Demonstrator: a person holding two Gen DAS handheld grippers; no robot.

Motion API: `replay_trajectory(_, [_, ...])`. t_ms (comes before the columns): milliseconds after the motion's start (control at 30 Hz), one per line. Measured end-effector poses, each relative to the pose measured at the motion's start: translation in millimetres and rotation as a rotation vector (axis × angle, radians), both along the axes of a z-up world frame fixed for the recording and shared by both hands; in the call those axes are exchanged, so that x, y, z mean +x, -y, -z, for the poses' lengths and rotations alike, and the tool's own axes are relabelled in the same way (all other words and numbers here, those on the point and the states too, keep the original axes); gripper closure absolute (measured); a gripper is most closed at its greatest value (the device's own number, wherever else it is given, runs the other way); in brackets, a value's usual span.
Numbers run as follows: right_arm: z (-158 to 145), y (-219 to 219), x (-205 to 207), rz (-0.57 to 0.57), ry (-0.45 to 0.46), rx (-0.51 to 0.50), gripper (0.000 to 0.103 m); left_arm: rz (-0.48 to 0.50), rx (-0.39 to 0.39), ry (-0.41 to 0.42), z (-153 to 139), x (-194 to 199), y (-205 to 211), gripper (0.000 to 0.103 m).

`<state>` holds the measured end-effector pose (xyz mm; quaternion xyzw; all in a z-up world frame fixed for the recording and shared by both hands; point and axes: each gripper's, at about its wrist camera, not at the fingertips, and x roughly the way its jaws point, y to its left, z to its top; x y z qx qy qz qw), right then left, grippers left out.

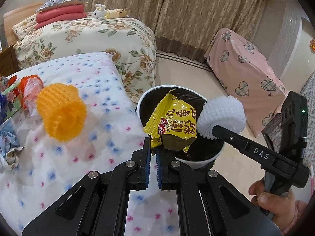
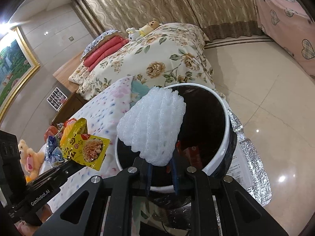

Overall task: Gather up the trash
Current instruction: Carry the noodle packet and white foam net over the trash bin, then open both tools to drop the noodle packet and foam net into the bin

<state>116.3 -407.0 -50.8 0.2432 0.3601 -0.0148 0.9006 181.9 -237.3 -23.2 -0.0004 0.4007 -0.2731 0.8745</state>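
Two hand-held grippers hung at the round white-rimmed trash bin (image 1: 198, 162) with its black liner, each carrying one piece of rubbish. The left hand-held gripper (image 1: 153, 151) had its blue-padded jaws pinched tight on the bottom corner of a crinkled yellow foil snack wrapper (image 1: 173, 125), which stood above the bin's open mouth. The right hand-held gripper (image 2: 161, 167) was clamped on the lower end of a white foam fruit net (image 2: 153, 125), and that net hung over the near rim of the bin, with a red wrapper (image 2: 194, 153) lying down inside the liner. A bare hand (image 1: 275, 198) gripped the right tool's handle, just right of the bin in the left wrist view. Left of the bin, on the white quilt with blue and pink specks (image 1: 94, 90), lay an orange foam fruit net (image 1: 62, 112), and farther left of it several more crumpled wrappers (image 1: 25, 96). Behind the bin stood a floral-covered bed (image 2: 157, 59).
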Motion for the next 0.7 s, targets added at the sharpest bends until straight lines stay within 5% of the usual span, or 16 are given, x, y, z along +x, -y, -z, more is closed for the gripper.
replay_trajectory(467, [6,16,17,0.012,-0.05,-0.007,0.082,0.011,0.028,-0.021,7,15,21,0.098])
replay_trajectory(700, [5,23,13,0.042,-0.052,0.002,0.059,0.003,0.022,-0.015,6,11,21,0.073])
